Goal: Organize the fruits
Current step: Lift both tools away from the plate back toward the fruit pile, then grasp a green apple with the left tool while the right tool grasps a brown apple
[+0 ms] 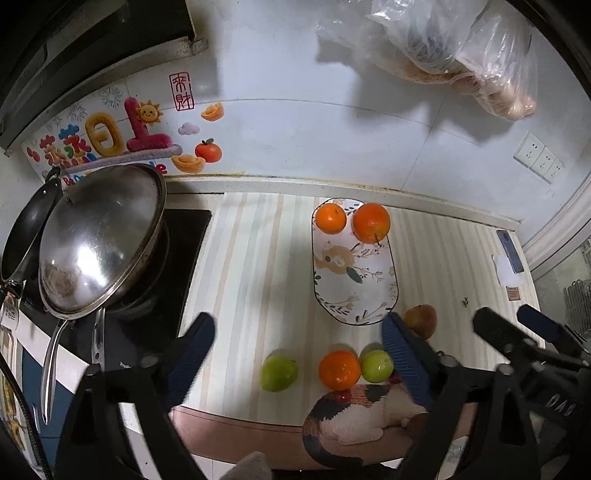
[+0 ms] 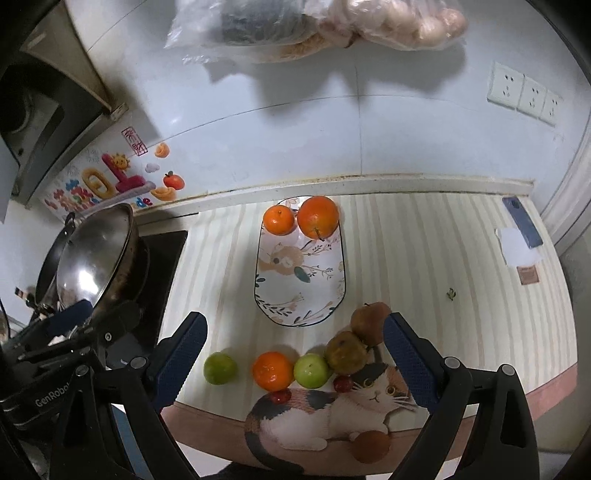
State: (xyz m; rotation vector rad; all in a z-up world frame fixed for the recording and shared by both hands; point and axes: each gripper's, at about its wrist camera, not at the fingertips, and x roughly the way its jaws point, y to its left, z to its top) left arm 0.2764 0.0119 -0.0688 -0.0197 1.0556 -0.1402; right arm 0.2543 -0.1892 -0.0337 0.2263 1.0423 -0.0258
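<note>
An oval floral plate (image 1: 354,284) (image 2: 299,284) lies on the striped counter with two oranges (image 1: 371,222) (image 2: 317,216) at its far end. Near the front edge lie a green fruit (image 1: 279,373) (image 2: 220,368), an orange (image 1: 340,370) (image 2: 272,371), a second green fruit (image 1: 376,365) (image 2: 312,370) and two brown pears (image 2: 345,352) (image 2: 369,321); two small red fruits (image 2: 343,384) lie beside them. My left gripper (image 1: 299,358) is open and empty above the loose fruit. My right gripper (image 2: 295,354) is open and empty above the same group.
A wok with a steel lid (image 1: 99,240) (image 2: 96,258) sits on the stove at left. A cat-print mat (image 2: 332,417) hangs over the front edge with a brown fruit (image 2: 371,446) on it. A phone (image 2: 522,221) and paper lie at far right. Plastic bags (image 2: 314,26) hang on the wall.
</note>
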